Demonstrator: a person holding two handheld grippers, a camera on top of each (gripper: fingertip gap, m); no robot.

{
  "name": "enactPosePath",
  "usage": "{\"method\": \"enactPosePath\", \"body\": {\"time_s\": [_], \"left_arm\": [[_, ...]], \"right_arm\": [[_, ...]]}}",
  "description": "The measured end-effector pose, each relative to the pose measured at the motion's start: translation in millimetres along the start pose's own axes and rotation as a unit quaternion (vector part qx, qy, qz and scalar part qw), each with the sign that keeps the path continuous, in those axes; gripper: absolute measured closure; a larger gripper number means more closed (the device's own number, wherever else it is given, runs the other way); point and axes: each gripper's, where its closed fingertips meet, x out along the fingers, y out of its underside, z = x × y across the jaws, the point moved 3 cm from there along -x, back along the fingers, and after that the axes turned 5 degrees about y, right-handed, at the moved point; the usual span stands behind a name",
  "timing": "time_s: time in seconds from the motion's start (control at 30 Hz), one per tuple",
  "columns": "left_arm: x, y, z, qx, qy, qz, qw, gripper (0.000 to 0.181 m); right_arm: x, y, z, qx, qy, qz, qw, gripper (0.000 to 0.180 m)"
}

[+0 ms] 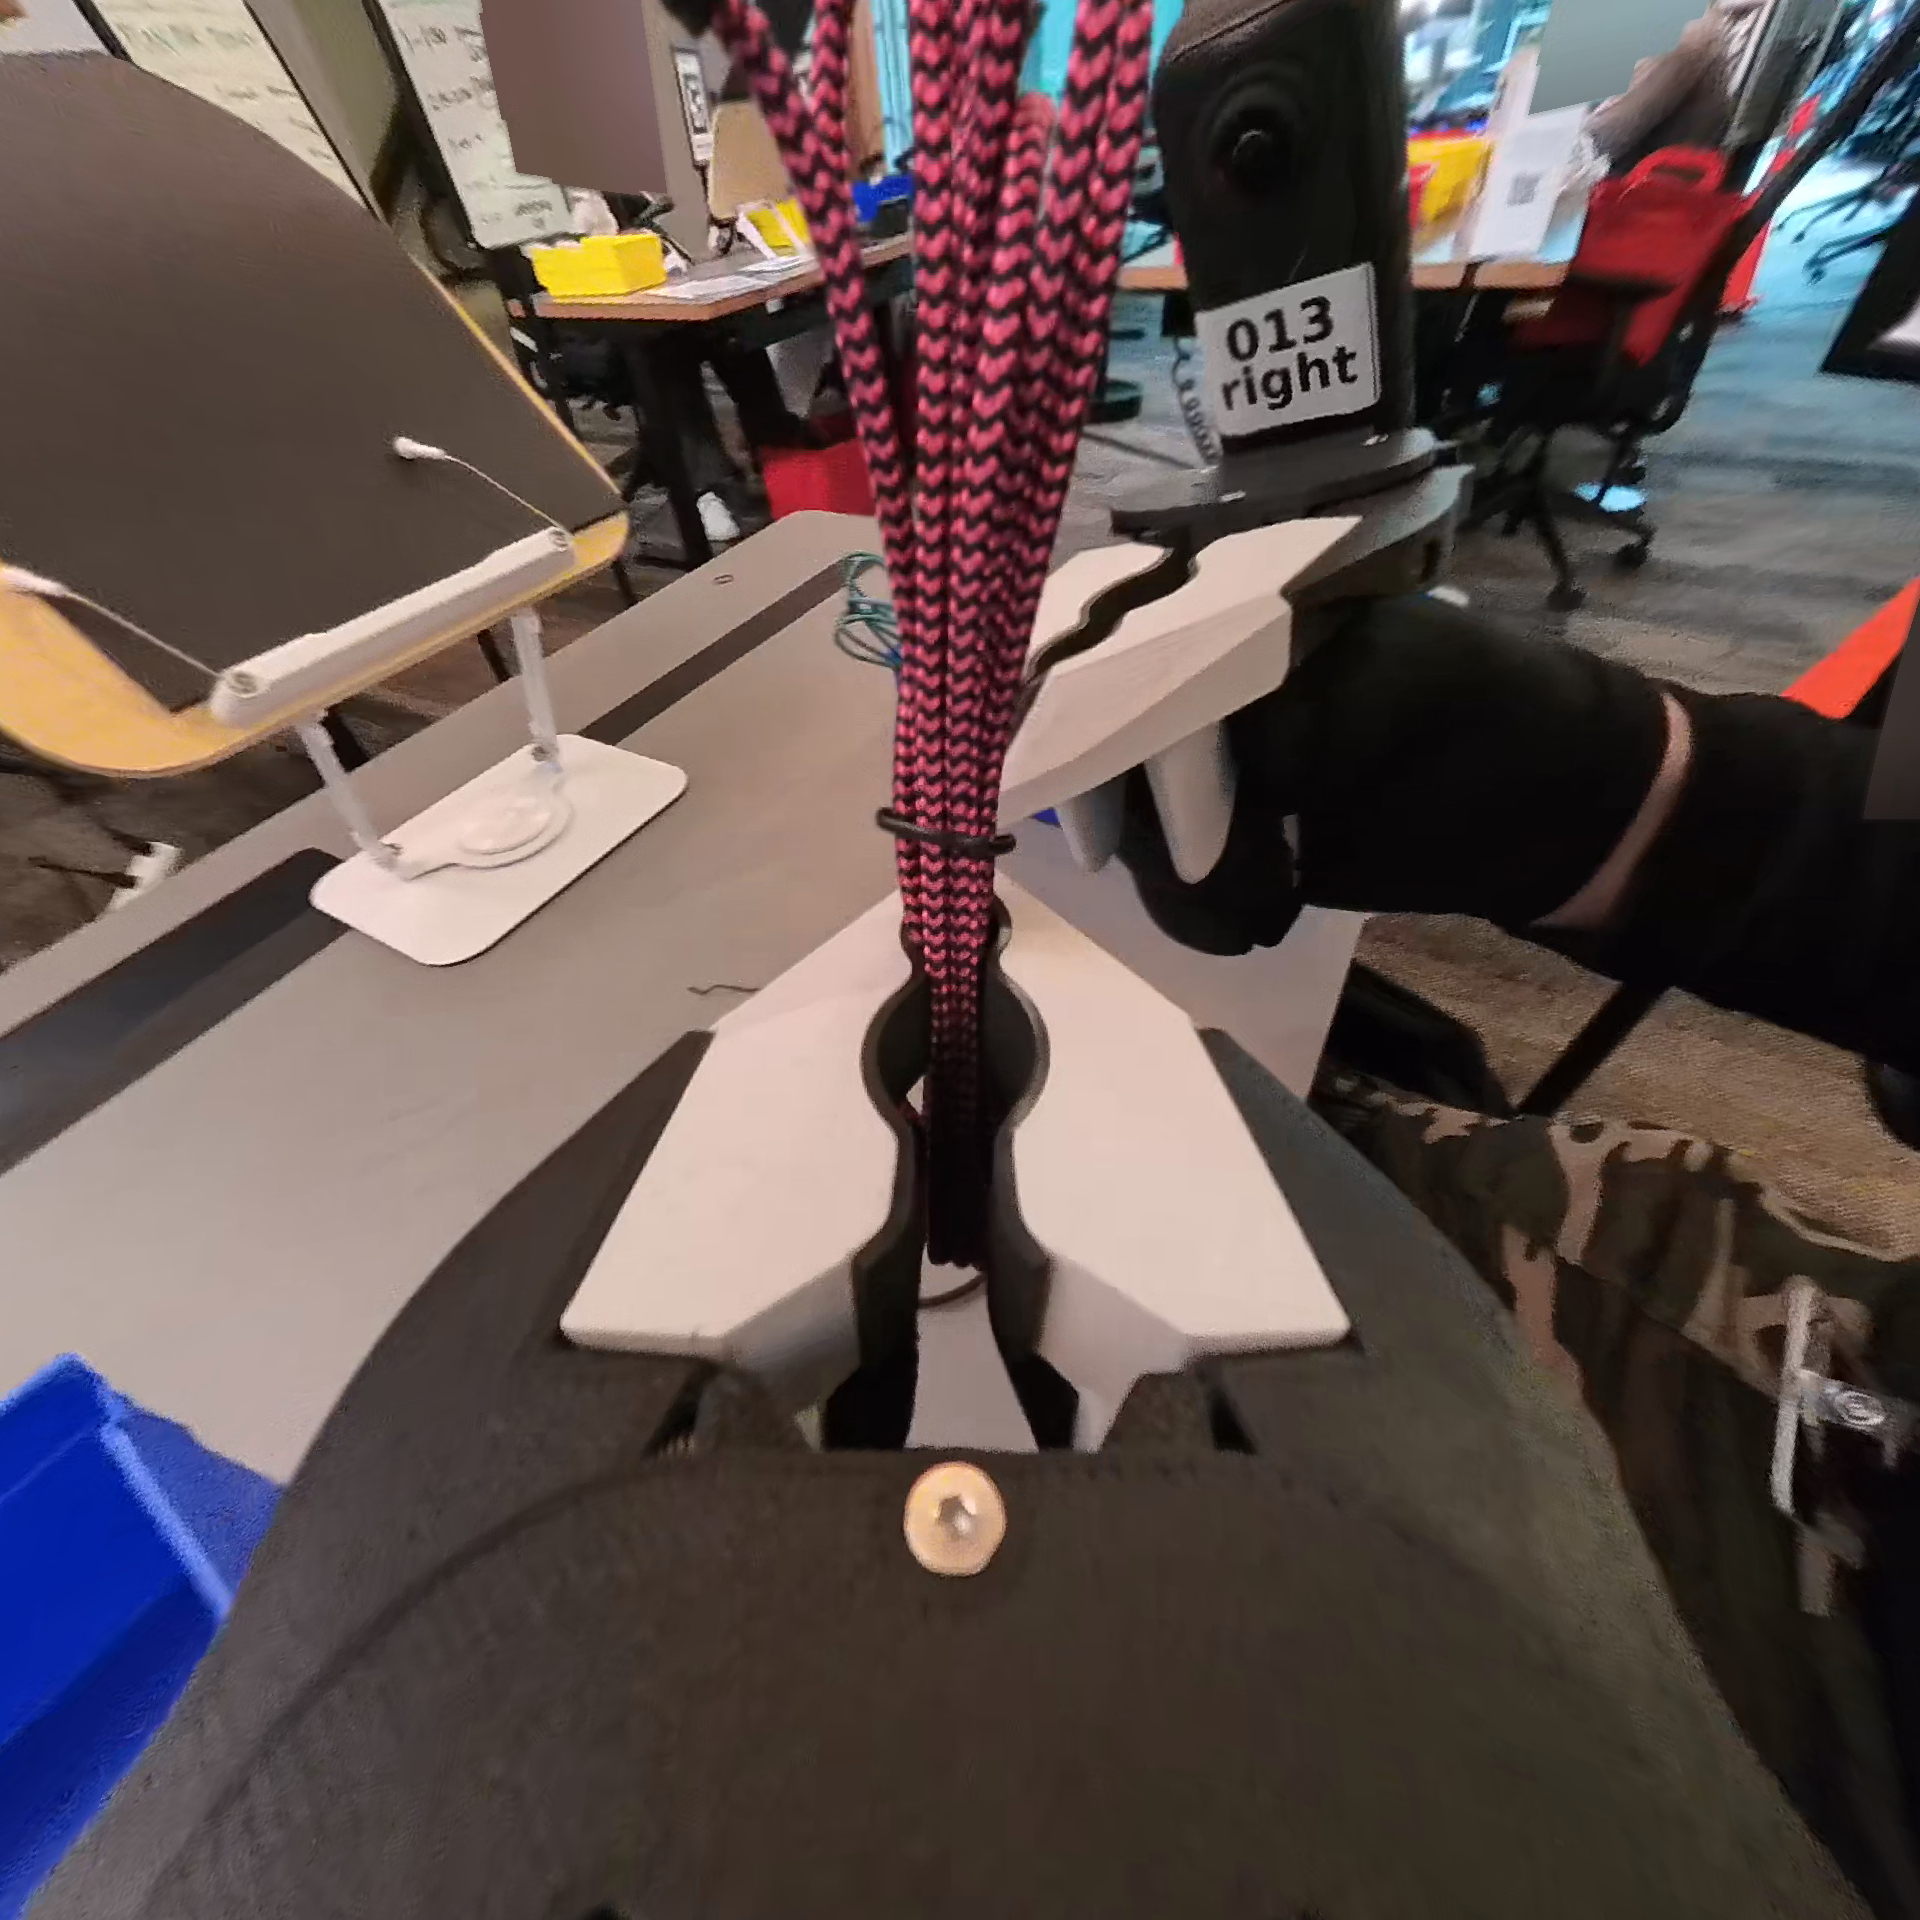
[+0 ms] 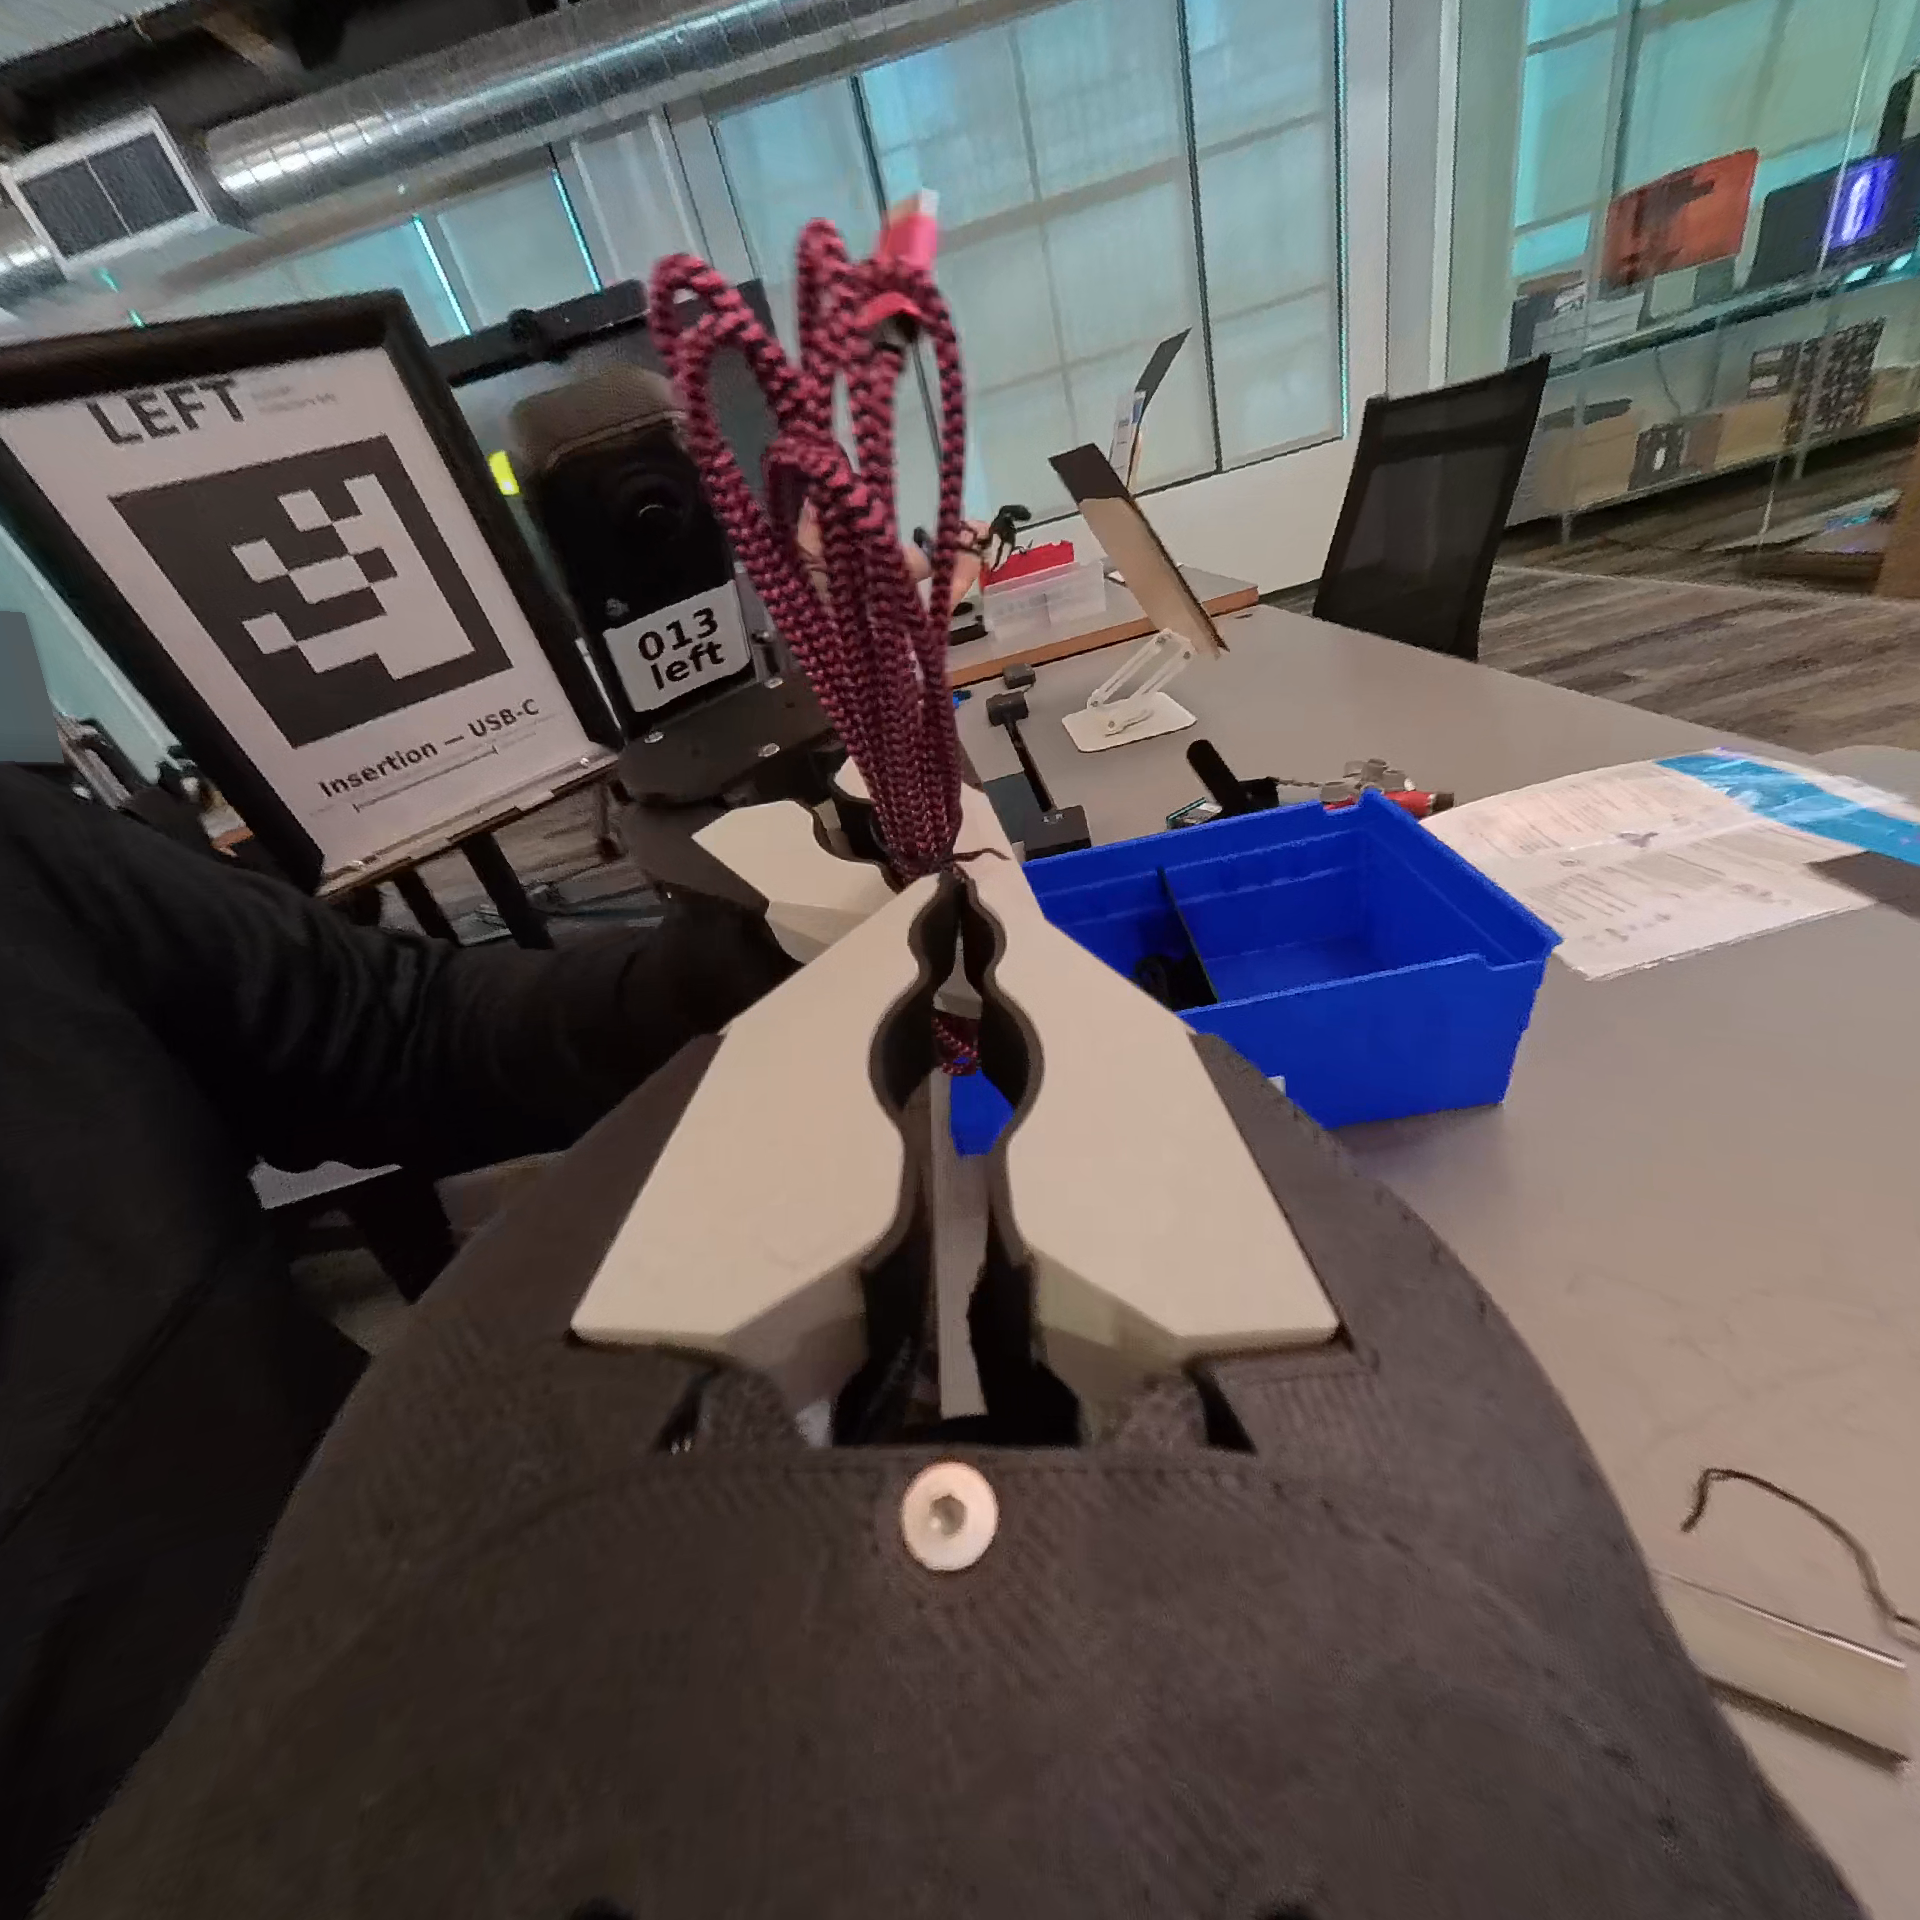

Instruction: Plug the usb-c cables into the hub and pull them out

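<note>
The left gripper (image 1: 956, 935) is clamped on the coiled pink braided cable bundle (image 1: 956, 436), which rises toward twelve o'clock. The right gripper (image 2: 958, 894) pinches its tie. The bundle looks light and floppy; better to grip near a plug (image 2: 906, 241).

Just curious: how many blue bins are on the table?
1 that I can see: the blue bin sits on the grey table, right of the cable bundle. Others may be hidden.

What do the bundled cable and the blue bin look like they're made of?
Cable bundle: braided fabric sheath, probably nylon; pink-and-black herringbone weave shows. Blue bin: likely moulded plastic; smooth, uniform colour, slight sheen, thin walls.
</note>
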Motion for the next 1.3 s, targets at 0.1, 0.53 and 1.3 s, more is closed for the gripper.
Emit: {"method": "enactPosePath", "body": {"time_s": [0.1,0.53,1.3], "left_arm": [[1,0,0,0.002,0.002,0.0,1.0,0.18],[5,1,-8,-0.045,0.057,-0.001,0.997,0.18],[-8,-9,7,-0.163,0.092,-0.042,0.981,0.18]], "right_arm": [[0,1,1,-0.008,-0.007,0.005,1.0,0.176],[-5,-7,10,-0.102,-0.005,-0.033,0.994,0.18],[-44,-49,14,-0.366,0.169,0.013,0.915,0.18]]}}
